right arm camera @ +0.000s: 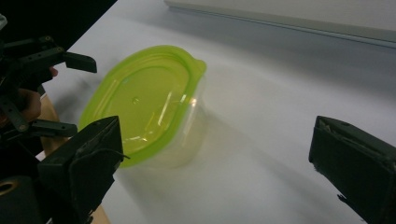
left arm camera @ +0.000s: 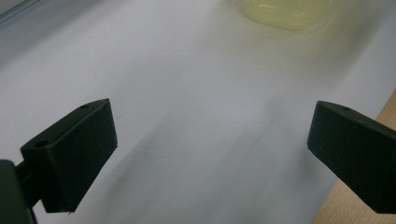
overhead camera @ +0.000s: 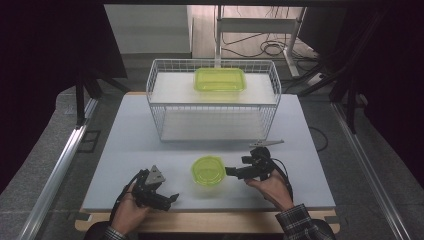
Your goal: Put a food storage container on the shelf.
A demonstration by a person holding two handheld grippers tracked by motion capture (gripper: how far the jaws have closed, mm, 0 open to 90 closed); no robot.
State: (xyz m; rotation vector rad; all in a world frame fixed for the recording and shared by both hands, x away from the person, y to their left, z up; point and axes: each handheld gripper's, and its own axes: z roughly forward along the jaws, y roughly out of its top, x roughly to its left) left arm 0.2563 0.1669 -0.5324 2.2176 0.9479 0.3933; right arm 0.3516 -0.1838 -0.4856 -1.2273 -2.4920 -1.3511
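Note:
A round clear container with a lime-green lid (overhead camera: 207,171) (right arm camera: 144,100) stands on the pale grey table mat (overhead camera: 125,150) near the front. My right gripper (overhead camera: 235,167) (right arm camera: 212,135) is just right of it, open, its jaws pointing at the container's side with nothing between them. To the container's left, near the front edge, my left gripper (overhead camera: 170,199) (left arm camera: 212,126) is open over bare mat. The container's blurred edge (left arm camera: 285,11) lies well ahead of it. In the right gripper view, the left gripper (right arm camera: 70,95) sits beyond the lid with its jaws apart.
A white wire rack (overhead camera: 160,95) stands at the back of the mat, with a rectangular green-lidded container (overhead camera: 220,80) on its upper shelf. A small metal clip (overhead camera: 267,144) lies by the rack's front right corner. The table's wooden edge (overhead camera: 200,222) runs along the front.

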